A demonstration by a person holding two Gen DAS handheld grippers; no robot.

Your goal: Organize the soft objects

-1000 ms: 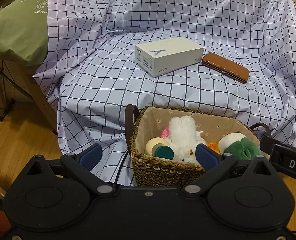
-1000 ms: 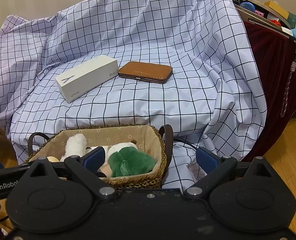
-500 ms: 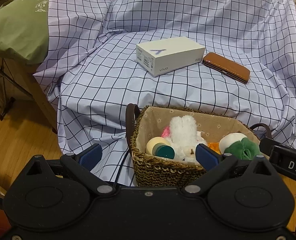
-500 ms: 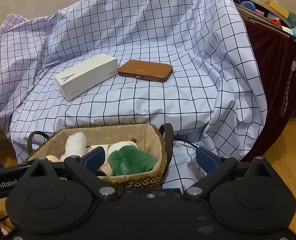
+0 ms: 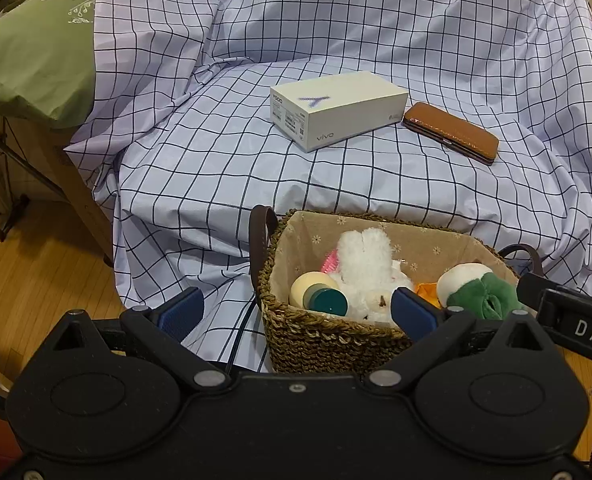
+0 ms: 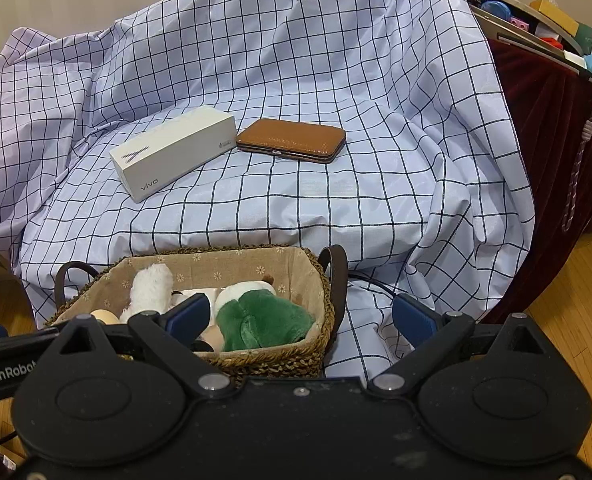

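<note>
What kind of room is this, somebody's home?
Most likely a lived-in home room. A checked lilac sheet drapes what looks like a chair or sofa, a woven basket of plush toys stands before it, and a green printed cushion lies beside it above wooden flooring.

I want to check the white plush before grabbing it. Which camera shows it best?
The left wrist view: the white plush lies in the basket nearly whole, body and ears visible. In the right wrist view only one fluffy part shows; the rest sits behind the gripper and the green plush.
</note>
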